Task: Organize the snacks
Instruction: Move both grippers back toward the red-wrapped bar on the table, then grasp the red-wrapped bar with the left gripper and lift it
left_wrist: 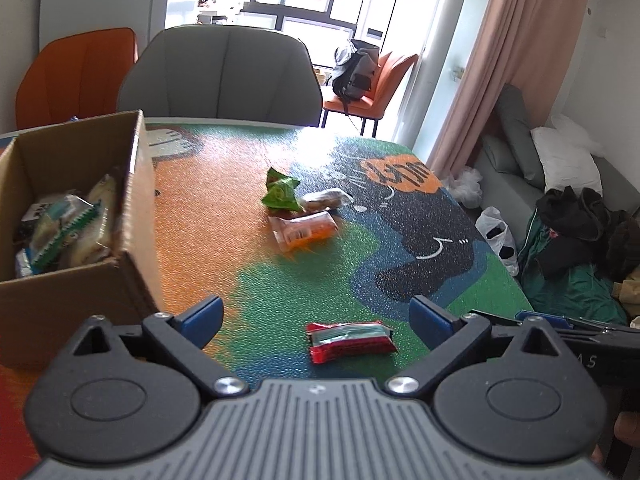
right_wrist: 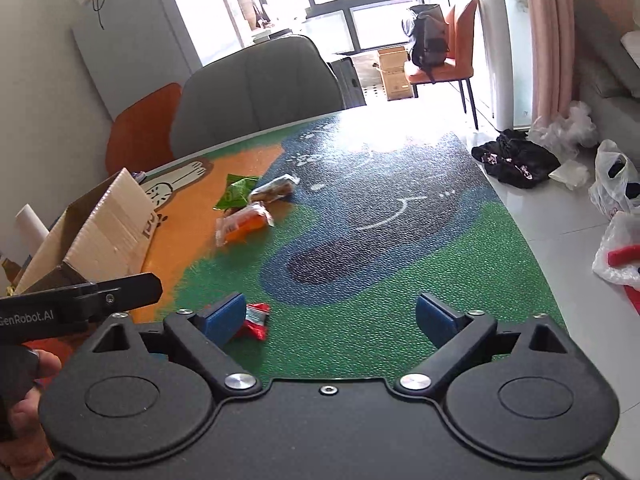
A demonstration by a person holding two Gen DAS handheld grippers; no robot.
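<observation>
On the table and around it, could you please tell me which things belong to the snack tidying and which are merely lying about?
Belonging to the job:
cardboard box already holding snacks
red packet
orange packet
green packet
clear-wrapped snack

Just lying about:
backpack on a chair
plastic bags on the floor
dark clothes

Black gripper, blue pads, silver screws

Red snack perhaps half hidden
</observation>
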